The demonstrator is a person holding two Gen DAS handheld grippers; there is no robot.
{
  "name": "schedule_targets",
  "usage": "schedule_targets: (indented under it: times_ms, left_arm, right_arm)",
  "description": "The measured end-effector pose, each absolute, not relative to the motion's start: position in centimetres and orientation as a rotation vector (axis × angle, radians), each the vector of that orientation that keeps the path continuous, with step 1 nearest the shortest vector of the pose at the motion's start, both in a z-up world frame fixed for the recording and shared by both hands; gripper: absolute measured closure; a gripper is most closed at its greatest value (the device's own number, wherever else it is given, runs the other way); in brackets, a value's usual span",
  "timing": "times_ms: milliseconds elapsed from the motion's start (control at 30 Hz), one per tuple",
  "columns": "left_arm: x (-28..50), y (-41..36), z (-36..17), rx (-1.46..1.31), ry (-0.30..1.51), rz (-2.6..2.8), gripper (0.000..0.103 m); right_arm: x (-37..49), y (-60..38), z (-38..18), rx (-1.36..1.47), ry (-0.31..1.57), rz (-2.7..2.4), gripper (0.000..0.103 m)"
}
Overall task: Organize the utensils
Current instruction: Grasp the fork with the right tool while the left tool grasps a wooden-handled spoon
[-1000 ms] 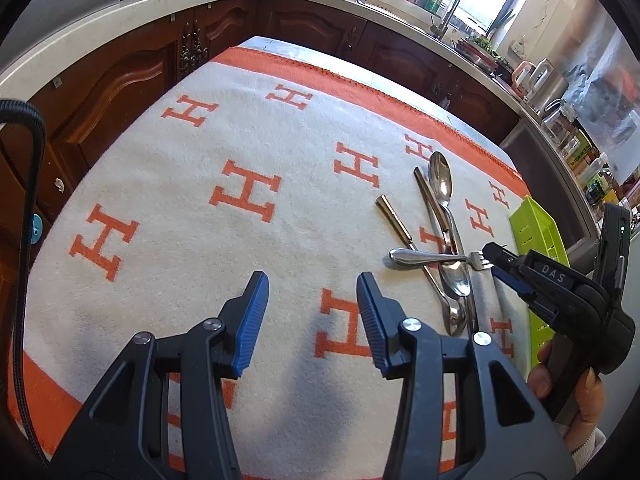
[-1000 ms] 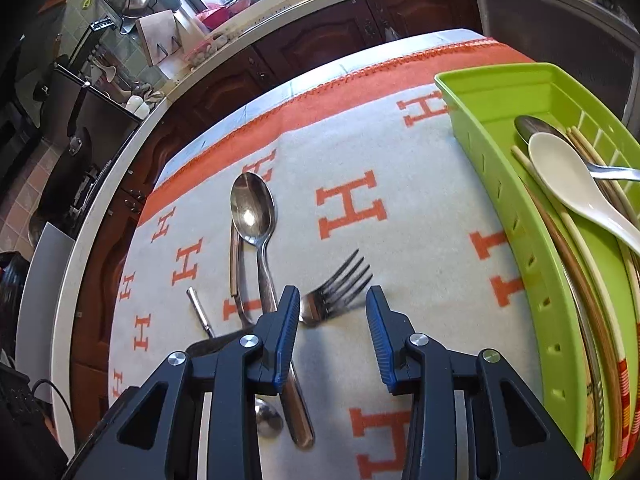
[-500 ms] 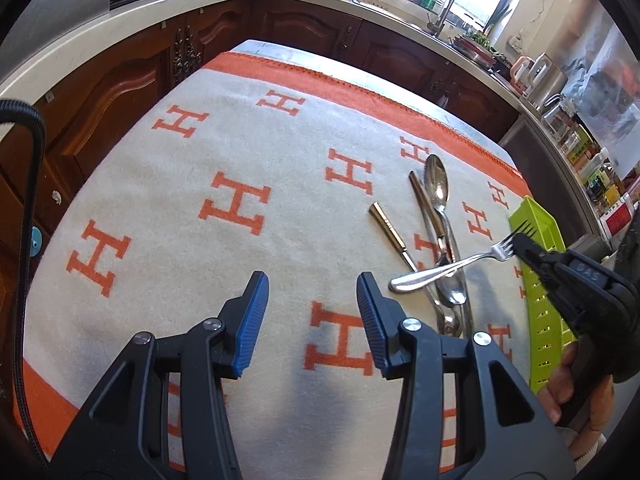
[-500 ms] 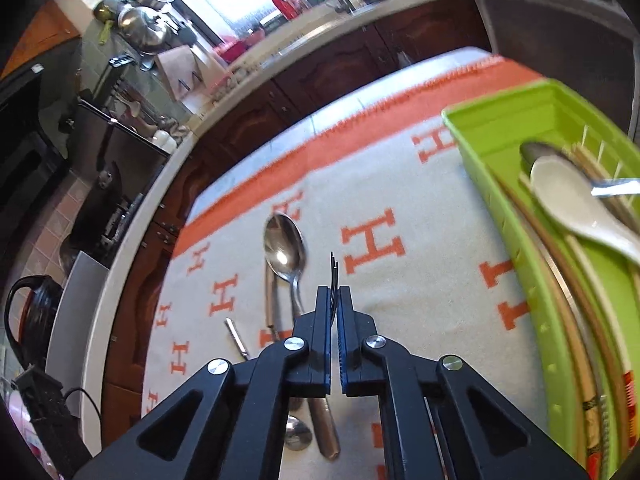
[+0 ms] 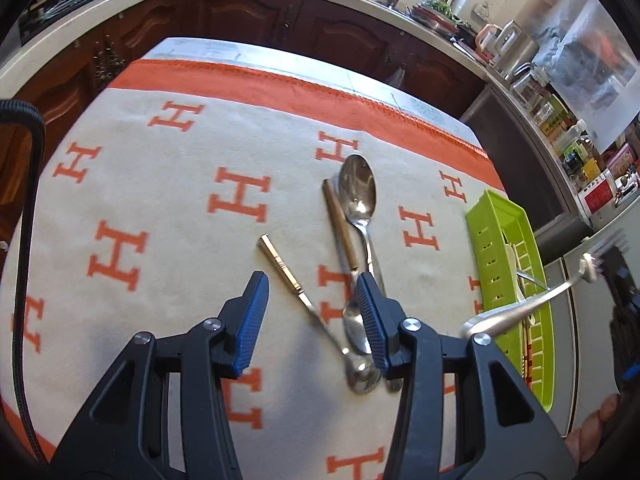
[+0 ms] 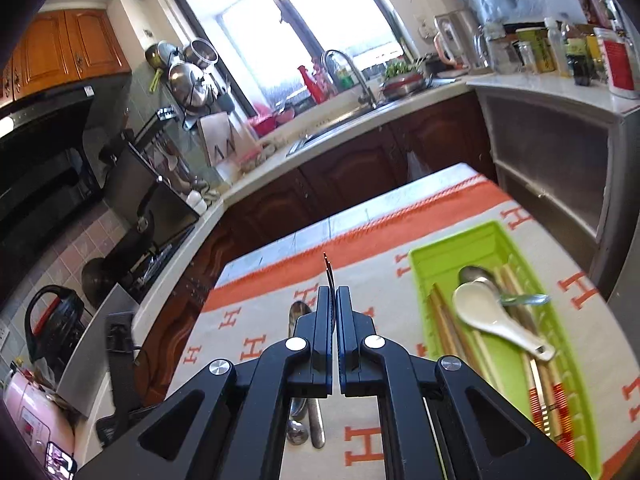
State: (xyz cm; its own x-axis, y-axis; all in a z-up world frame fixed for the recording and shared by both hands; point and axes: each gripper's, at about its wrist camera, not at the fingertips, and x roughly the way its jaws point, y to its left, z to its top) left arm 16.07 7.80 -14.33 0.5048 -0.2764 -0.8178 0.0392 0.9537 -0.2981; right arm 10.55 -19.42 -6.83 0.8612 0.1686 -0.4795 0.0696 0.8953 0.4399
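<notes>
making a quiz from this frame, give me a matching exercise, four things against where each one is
Things:
1. fork
2. white spoon
3. big steel spoon
4. left gripper

Places:
a. lying in the green tray
b. flat on the cloth
c. gripped in the right gripper, off the cloth
d. open, holding nothing

Pairs: 1-c, 2-a, 3-b, 4-d

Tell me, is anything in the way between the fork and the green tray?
Nothing visible is. The right gripper holds the fork up in the air beside the tray. The tray is open on top, though a white spoon and chopsticks already lie inside.
</notes>
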Motion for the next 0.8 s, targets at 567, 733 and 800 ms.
schedule_targets:
  times_ms: [567,733,800]
  left_arm:
    - [20.3,1.7,-17.7,-0.151,1.059,-0.092,0.083]
    - [20.3,2.1,-18.4,-0.185,1.037,-0.050,0.097]
    - [20.2,2.3,-18.4,-0.202,1.032,-0.042,0.099]
  right_arm:
    - [1.9,-33.5,-5.0,0.550,0.455,-0.064,0.101]
    - [0.3,-36.8,-4.9,0.530,0.453,-0.072,0.101]
    - [-0.2,-37.9,-4.9,0.507,0.463,-0.080,0.101]
